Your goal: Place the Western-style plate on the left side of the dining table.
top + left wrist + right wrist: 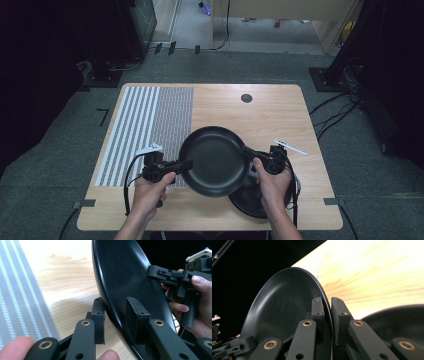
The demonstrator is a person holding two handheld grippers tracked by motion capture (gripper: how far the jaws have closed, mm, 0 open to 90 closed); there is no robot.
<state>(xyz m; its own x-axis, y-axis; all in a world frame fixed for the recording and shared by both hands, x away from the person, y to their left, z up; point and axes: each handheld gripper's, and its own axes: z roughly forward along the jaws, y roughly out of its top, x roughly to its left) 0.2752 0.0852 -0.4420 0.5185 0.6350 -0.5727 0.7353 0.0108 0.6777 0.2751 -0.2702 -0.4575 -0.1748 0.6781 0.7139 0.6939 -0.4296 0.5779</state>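
Carrying is the step in hand, as I judge it: the black plate [215, 160] hangs just above the near middle of the table [270, 107], pinched at opposite rims by both tools. The left gripper [186, 164] is clamped on the plate's left rim, and in the left gripper view its pads [98, 315] sit one on each face of the rim. The right gripper [247, 152] is clamped on the right rim, jaws nearly together with only the thin edge between them in the right gripper view. A second black plate [250, 200] lies on the table to the near right, partly under the lifted one and under the right hand [270, 182], so this looks like a plate taken off a stack of two. The next move calls for both hands to travel together and level, since either pinch holds only a thin lip and a twist could let it slip. Open room lies on the bare wood to the far middle and far right; the striped mat [147, 127] covers the left part, and a small white object [290, 146] lies near the right edge, just beyond the right gripper. The near edge of the table is close behind the lower plate, so setting down farther in is safer.
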